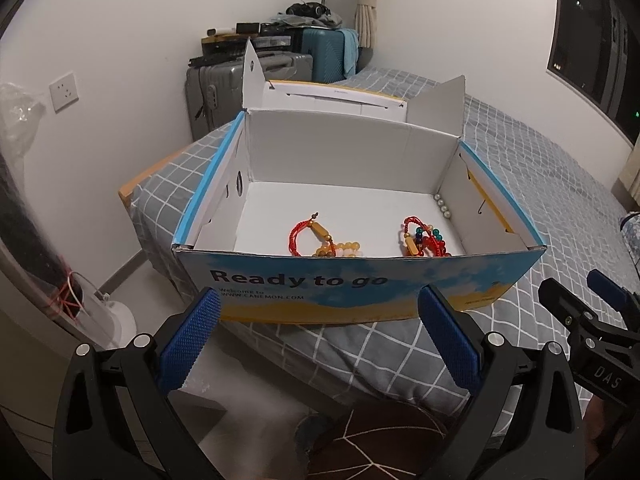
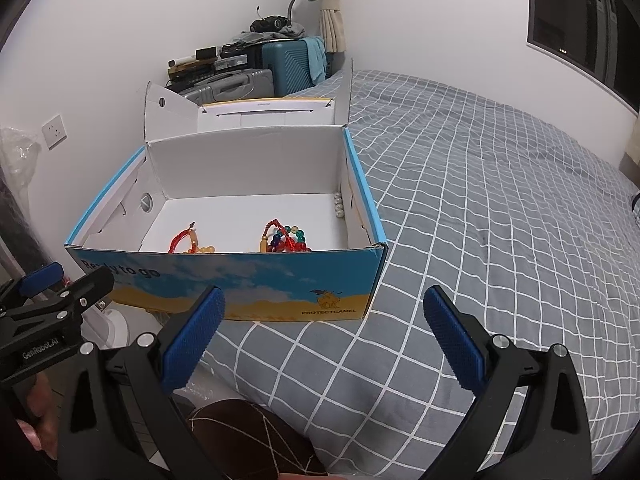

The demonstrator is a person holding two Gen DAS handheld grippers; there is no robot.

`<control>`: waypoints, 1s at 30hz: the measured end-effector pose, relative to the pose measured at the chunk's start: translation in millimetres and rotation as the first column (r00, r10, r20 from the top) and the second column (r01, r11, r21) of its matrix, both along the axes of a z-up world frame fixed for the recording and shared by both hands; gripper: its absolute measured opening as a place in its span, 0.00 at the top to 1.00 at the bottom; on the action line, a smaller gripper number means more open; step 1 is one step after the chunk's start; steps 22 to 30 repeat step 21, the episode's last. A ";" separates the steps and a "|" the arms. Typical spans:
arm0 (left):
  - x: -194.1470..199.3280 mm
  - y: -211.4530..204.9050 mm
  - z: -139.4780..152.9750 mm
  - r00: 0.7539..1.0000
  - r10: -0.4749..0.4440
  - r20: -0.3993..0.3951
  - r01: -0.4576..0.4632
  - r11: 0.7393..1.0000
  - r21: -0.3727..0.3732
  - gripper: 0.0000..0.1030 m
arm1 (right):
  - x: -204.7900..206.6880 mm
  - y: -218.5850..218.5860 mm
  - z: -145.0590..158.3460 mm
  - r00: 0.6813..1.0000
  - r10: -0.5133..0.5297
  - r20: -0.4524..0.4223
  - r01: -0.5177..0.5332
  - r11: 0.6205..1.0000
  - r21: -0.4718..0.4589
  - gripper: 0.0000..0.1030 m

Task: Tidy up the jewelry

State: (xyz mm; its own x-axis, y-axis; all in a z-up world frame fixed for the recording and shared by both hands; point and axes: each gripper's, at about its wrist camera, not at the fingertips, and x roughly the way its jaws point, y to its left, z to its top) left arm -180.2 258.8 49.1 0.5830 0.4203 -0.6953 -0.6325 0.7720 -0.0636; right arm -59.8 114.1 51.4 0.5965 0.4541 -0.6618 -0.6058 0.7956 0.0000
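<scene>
An open blue and yellow cardboard box (image 1: 304,284) (image 2: 256,280) stands on the bed's near corner. Inside lie a red cord bracelet with amber beads (image 1: 316,238) (image 2: 188,240), a tangle of red, blue and green beads (image 1: 424,238) (image 2: 286,236), and a short string of white pearls (image 1: 442,204) (image 2: 339,205) at the right wall. My left gripper (image 1: 318,308) is open and empty, just in front of the box. My right gripper (image 2: 324,308) is open and empty, in front of the box's right corner.
The box's lid (image 1: 340,98) stands open behind it. The bed has a grey checked cover (image 2: 500,220). Suitcases (image 1: 324,56) and clutter stand by the far wall. A white fan base (image 1: 108,316) sits on the floor at left.
</scene>
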 end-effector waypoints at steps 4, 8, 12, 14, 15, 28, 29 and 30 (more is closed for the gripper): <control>2.3 -4.0 -2.0 1.000 -0.011 -0.011 0.011 1.000 0.017 0.06 | 0.5 0.0 -1.1 1.000 -0.003 -0.003 0.003 1.000 -0.002 0.07; 2.4 -5.7 -0.4 1.000 -0.014 -0.010 0.014 1.000 0.025 0.06 | 0.3 1.1 -2.0 1.000 -0.005 -0.003 0.005 1.000 -0.003 0.07; 1.4 -5.8 0.2 1.000 -0.013 -0.006 0.013 1.000 0.024 0.06 | 0.2 1.2 -3.0 1.000 -0.006 -0.003 0.006 1.000 0.001 0.07; 1.3 -4.9 -0.5 1.000 -0.016 -0.009 0.017 1.000 0.012 0.06 | 0.3 1.0 -3.5 1.000 -0.006 -0.002 0.006 1.000 0.000 0.07; 1.5 -3.7 -1.4 1.000 -0.018 -0.011 0.018 1.000 -0.001 0.06 | -0.1 1.3 -3.4 1.000 -0.006 -0.002 0.006 1.000 0.000 0.07; 1.2 -2.4 -3.6 1.000 -0.008 -0.015 0.008 1.000 0.001 0.06 | -0.2 1.9 -4.6 1.000 -0.006 -0.004 0.006 1.000 -0.004 0.07; 1.2 -2.4 -3.6 1.000 -0.008 -0.015 0.008 1.000 0.001 0.06 | -0.2 1.9 -4.6 1.000 -0.006 -0.004 0.006 1.000 -0.004 0.07; 1.2 -2.4 -3.6 1.000 -0.008 -0.015 0.008 1.000 0.001 0.06 | -0.2 1.9 -4.6 1.000 -0.006 -0.004 0.006 1.000 -0.004 0.07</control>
